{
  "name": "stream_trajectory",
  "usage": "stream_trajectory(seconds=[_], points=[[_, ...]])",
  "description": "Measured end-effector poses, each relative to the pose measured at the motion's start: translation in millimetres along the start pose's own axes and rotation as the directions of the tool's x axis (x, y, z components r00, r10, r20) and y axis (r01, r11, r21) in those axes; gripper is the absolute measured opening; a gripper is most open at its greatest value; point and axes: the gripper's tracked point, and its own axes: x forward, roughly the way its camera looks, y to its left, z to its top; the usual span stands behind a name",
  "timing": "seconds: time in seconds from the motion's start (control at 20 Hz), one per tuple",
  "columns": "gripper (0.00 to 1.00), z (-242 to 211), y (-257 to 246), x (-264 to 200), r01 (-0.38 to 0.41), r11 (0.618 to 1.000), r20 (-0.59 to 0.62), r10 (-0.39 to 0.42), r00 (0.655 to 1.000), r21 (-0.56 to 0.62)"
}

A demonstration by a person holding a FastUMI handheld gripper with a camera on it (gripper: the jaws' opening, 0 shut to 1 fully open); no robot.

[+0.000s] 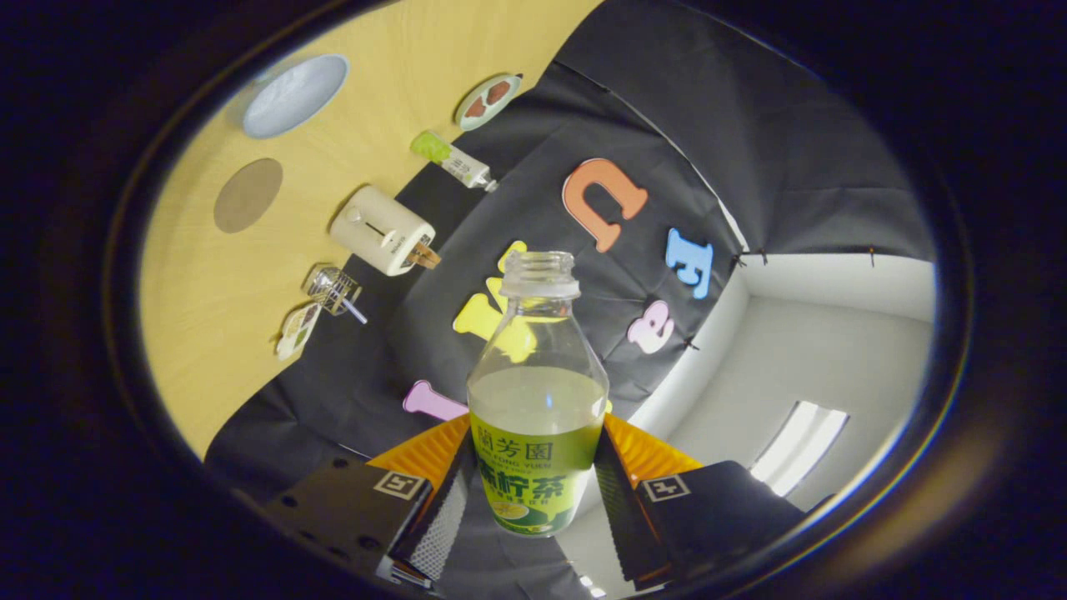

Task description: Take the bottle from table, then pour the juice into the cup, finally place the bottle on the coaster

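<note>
A: Going left to right: table (208, 292) is tilted hard in your view, so you're rolling the gripper (533, 487) a lot. Two flat discs on it, a pale one (293, 95) and a grey one (247, 195). Either could be the coaster, can't tell which.

B: Cup?

A: A clear glass (333, 289) is sitting near the table edge, beside a white canister (382, 230). A second bottle (451, 158) and a small plate (488, 101) are further along. I'm guessing the glass is the cup. It's well apart from you.

B: And the bottle?

A: The bottle (538, 392) is between your fingers, off the table. Both fingers are pressing on the label, so you're pinching it firmly. Cap is off, neck is open, pointing at the wall, not at the glass.

B: Juice level?

A: Sitting just above the label, so plenty in there. Can't see whether the glass has anything in it, too small.

B: So progress?

A: Pickup is done. Pour status unclear: you're either heading in or backing off. Placing on the coaster isn't done yet.
</note>
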Motion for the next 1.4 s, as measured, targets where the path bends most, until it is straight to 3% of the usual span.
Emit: stream_trajectory(seconds=[0.15,0.25,0.35,0.45,0.55,0.65,0.75,0.9,1.1,1.2,1.3,1.4], points=[[0.80,-6.5,12.6,5.2,-0.042,0.971,-0.051,0.055,0.997,0.235],[0.80,-5.9,23.9,6.6,-0.079,0.910,-0.057,0.112,0.992,0.406],[0.80,-1.6,38.3,6.1,-0.131,0.825,-0.043,0.184,0.982,0.550],[0.80,4.7,54.8,2.4,-0.183,0.680,-0.014,0.274,0.962,0.710],[0.80,10.1,64.3,2.3,-0.181,0.486,0.013,0.329,0.944,0.855],[0.80,17.0,77.0,4.3,-0.165,0.266,0.053,0.384,0.922,0.950],[0.80,22.6,96.4,5.7,-0.158,0.102,0.102,0.415,0.904,0.982],[0.80,24.5,114.4,10.0,-0.121,-0.035,0.125,0.413,0.902,0.992],[0.80,59.8,151.0,9.3,-0.122,-0.315,0.255,0.425,0.868,0.941],[0.80,77.0,174.6,9.9,-0.117,-0.416,0.317,0.451,0.834,0.902],[0.81,97.9,188.7,14.0,-0.115,-0.499,0.372,0.455,0.809,0.859],[0.81,114.1,202.4,15.4,-0.116,-0.527,0.395,0.456,0.797,0.842]])
